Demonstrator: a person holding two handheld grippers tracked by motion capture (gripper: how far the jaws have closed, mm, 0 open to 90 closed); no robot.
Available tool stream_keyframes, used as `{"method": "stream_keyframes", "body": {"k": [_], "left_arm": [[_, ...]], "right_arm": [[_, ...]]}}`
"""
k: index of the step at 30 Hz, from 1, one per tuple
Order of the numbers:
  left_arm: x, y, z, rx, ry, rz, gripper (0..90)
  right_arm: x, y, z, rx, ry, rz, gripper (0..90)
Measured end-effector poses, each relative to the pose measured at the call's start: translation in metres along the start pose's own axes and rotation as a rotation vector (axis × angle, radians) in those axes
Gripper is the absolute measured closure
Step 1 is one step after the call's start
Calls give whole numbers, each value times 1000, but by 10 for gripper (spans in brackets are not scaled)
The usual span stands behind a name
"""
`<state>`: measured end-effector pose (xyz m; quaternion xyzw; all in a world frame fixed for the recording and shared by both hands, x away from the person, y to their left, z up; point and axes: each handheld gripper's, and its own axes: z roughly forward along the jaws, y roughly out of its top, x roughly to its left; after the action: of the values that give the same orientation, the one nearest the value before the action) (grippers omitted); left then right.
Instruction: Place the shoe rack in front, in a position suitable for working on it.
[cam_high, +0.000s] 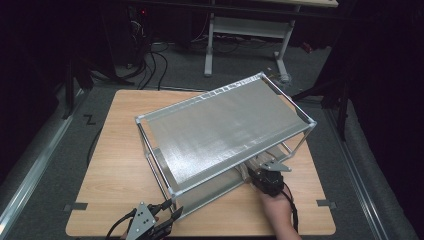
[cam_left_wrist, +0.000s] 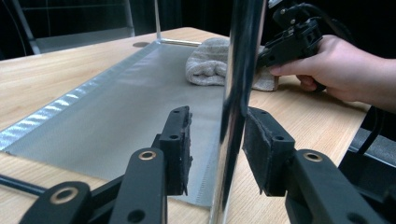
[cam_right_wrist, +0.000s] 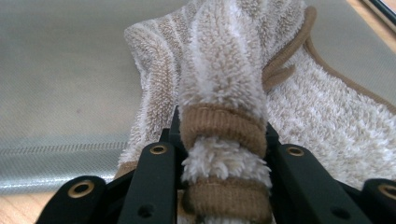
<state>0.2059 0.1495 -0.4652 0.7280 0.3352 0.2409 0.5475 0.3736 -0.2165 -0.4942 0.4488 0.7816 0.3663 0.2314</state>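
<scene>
A metal two-shelf rack (cam_high: 225, 125) stands slantwise on the wooden table (cam_high: 120, 150). My left gripper (cam_high: 167, 212) is at its near corner. In the left gripper view the jaws (cam_left_wrist: 217, 130) straddle the chrome corner post (cam_left_wrist: 238, 70). The right pad (cam_left_wrist: 264, 149) lies against the post, the left pad (cam_left_wrist: 180, 144) stands off it, so the gripper is open. A beige towel (cam_right_wrist: 224, 70) with brown trim lies on the lower shelf (cam_left_wrist: 116, 112). My right gripper (cam_right_wrist: 222, 140) is shut on a bunched fold of it, reaching in under the top shelf (cam_high: 252, 172).
The top shelf covers most of the lower one from above. Bare table lies left of the rack and along the near edge. A white desk frame (cam_high: 245, 30) and cables (cam_high: 150, 65) are on the floor beyond the table.
</scene>
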Motion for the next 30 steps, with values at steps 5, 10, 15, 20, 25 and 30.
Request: {"method": "stream_keyframes", "body": {"k": [5,10,15,20,25,30], "left_arm": [[-1,2,0,-4,15,5,599],[-2,0,-2,-8,11,15,615],[-5,0,-4,-12,-8,35,705],[-4,0,-3,-12,-19,28,788],[-8,2,1,-10,-46,40,802],[-15,4,7,-10,-74,53,802]], "right_arm": [[-3,0,2,4,24,11,691],[-4,-1,3,-4,30,12,686],[3,3,-3,-60,17,4,697],[29,9,-10,-106,64,-31,699],[70,10,-14,-119,174,-80,699],[96,8,-13,-108,246,-119,698]]}}
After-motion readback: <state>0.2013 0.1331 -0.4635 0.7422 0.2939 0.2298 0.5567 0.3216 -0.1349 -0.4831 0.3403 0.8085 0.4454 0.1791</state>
